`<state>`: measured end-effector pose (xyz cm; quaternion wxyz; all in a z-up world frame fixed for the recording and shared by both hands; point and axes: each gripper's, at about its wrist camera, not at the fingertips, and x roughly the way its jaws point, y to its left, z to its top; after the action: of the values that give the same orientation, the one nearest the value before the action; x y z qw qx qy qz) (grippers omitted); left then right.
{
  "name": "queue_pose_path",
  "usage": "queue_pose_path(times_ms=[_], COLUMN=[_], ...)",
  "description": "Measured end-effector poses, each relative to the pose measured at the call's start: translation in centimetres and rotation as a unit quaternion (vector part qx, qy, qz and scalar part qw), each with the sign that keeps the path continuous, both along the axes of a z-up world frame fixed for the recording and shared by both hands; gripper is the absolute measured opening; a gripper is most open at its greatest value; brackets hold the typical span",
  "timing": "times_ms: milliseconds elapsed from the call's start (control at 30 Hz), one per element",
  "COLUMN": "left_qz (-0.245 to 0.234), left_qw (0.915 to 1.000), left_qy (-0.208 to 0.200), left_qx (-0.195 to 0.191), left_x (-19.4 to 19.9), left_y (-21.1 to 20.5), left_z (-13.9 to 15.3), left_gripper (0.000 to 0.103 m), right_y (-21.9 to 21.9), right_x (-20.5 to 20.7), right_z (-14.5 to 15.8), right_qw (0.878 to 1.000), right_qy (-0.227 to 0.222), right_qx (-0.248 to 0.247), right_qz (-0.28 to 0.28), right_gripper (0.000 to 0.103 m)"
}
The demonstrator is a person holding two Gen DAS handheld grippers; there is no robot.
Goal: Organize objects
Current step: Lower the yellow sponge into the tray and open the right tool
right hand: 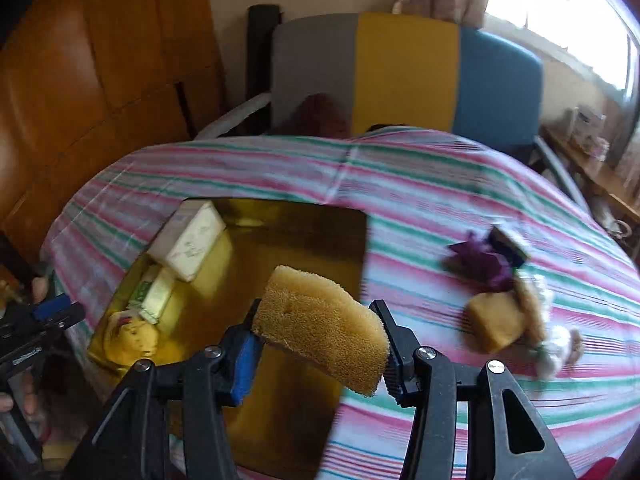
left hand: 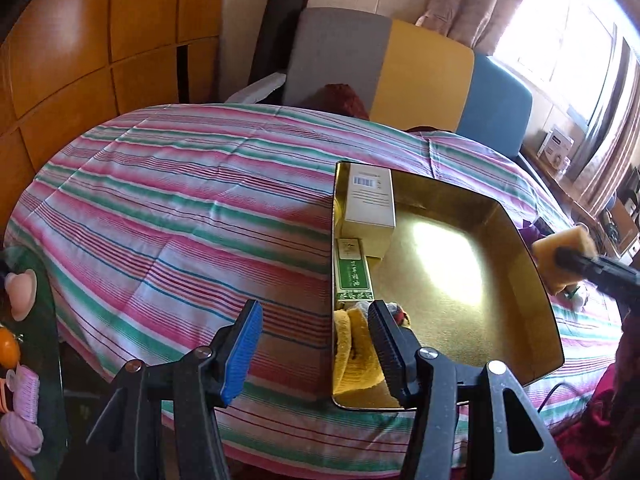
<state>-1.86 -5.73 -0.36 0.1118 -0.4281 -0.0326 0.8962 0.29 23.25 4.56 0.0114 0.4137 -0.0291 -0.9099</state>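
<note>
Two tools are working over the striped bed: our right tool (right hand: 320,334) is gripping a tan sponge (right hand: 324,322) above the gold tray (right hand: 280,216) (boxes along its left wall), while our left tool (left hand: 316,344) is hanging open and empty at the tray's near-left corner.

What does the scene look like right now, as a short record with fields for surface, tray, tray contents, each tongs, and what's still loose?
surface: striped cloth
tray: gold tray
tray contents: white box, green box, yellow toy
left tongs: open, nothing held
right tongs: shut on sponge
loose: purple item, second sponge
</note>
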Motion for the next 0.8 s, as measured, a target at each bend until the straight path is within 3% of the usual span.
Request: queue_pose_path(times_ms=[300, 633, 733, 800], left_qz=[0.011, 0.021, 0.028, 0.033], left_qw=[0.9999, 0.9993, 0.9991, 0.9989], left_qy=[-0.009, -0.024, -0.025, -0.024], left_qx=[0.009, 0.018, 0.022, 0.024], left_x=[-0.3, -0.6, -0.7, -0.7], left_y=[-1.0, -1.9, -2.3, -2.5], left_z=[-0.7, -2.0, -2.1, -2.0], left_gripper=[0.056, 0.056, 0.055, 0.055], right_y=[-6.7, -12.8, -13.5, -13.5], right_x=[-4.3, -9.6, -9.3, -8.8], right_z=[-3.5, -8.1, -8.1, -7.6], right_qw=[0.996, 0.99, 0.991, 0.993], right_qy=[-0.054, -0.119, -0.111, -0.097], right_qx=[-0.041, -0.015, -0.007, -0.005], right_qz=[0.061, 0.068, 0.07, 0.072], right_gripper=[0.053, 0.056, 0.063, 0.073])
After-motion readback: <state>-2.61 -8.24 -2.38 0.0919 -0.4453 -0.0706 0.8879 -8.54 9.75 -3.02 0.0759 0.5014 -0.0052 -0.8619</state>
